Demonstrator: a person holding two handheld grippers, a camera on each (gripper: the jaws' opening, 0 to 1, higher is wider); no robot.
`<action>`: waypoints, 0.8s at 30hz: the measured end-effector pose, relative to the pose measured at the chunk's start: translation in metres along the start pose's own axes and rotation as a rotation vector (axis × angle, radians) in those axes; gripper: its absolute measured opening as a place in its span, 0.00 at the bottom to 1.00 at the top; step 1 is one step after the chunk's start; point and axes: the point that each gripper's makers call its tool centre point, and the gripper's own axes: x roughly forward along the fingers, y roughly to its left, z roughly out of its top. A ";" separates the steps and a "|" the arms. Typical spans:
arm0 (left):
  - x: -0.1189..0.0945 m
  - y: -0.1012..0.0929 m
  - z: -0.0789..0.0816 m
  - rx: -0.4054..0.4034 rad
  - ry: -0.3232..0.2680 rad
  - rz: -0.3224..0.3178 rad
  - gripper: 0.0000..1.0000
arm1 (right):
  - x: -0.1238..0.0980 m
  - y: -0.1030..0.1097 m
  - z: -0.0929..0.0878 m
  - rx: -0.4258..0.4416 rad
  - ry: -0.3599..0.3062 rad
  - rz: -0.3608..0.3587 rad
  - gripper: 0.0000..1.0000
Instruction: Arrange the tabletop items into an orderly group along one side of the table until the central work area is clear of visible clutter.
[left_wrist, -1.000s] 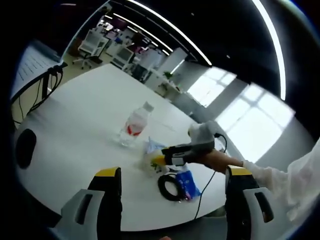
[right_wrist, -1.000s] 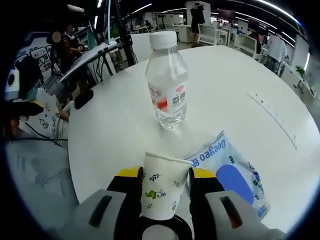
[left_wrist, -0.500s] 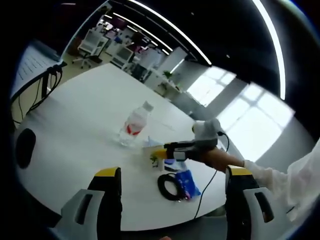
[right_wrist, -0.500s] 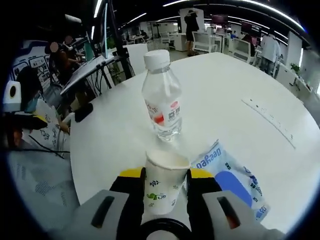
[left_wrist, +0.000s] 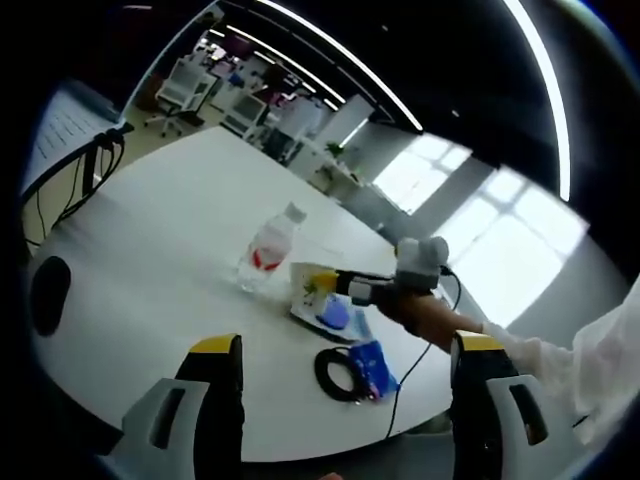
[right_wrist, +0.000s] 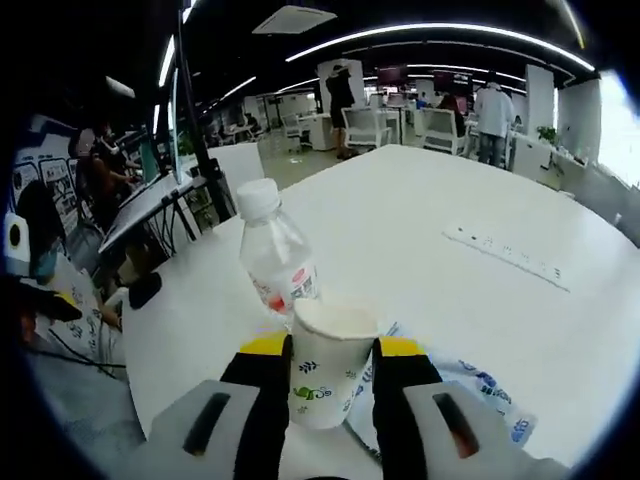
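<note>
Gripping a white paper cup (right_wrist: 328, 362) between its yellow-tipped jaws, the right claw (right_wrist: 330, 350) sits at the bottom centre of the right gripper view, clenched on the cup's sides. The cup stands upright, printed with small green leaves, its open rim toward the top of the frame. Just behind the cup, slightly left of centre, stands a clear water bottle (right_wrist: 275, 262) with a white cap and a red-and-white label. Under and to the right of the cup lies a white and blue packet (right_wrist: 470, 392), flat on the white bench (right_wrist: 480, 300). A long pale strip (right_wrist: 507, 258) is set into the bench at the right of the frame. Office chairs, desks and standing people fill the top of the frame, well apart from the cup.

In the left gripper view, the left claw (left_wrist: 345, 400) rises from the bottom edge with its jaws spread wide and nothing between them. Beyond it, right of centre, the right claw (left_wrist: 345, 287) shows with the cup (left_wrist: 313, 284) raised above the packet (left_wrist: 335, 312), a sleeved arm behind it. The bottle (left_wrist: 268, 250) stands just left of the cup. A black cable coil (left_wrist: 340, 374) and a small blue packet (left_wrist: 372, 364) lie near the bench's lower edge. A dark oval object (left_wrist: 50, 295) rests at the far left.
</note>
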 end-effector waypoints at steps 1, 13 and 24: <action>0.000 0.001 0.000 -0.001 0.000 0.000 0.82 | 0.000 -0.001 0.003 0.014 -0.013 -0.006 0.28; 0.000 0.001 -0.001 -0.003 0.001 0.005 0.82 | 0.009 -0.012 0.010 0.051 -0.099 -0.068 0.27; -0.002 0.006 -0.001 -0.013 -0.002 0.024 0.82 | 0.024 -0.008 0.013 0.082 -0.159 -0.073 0.27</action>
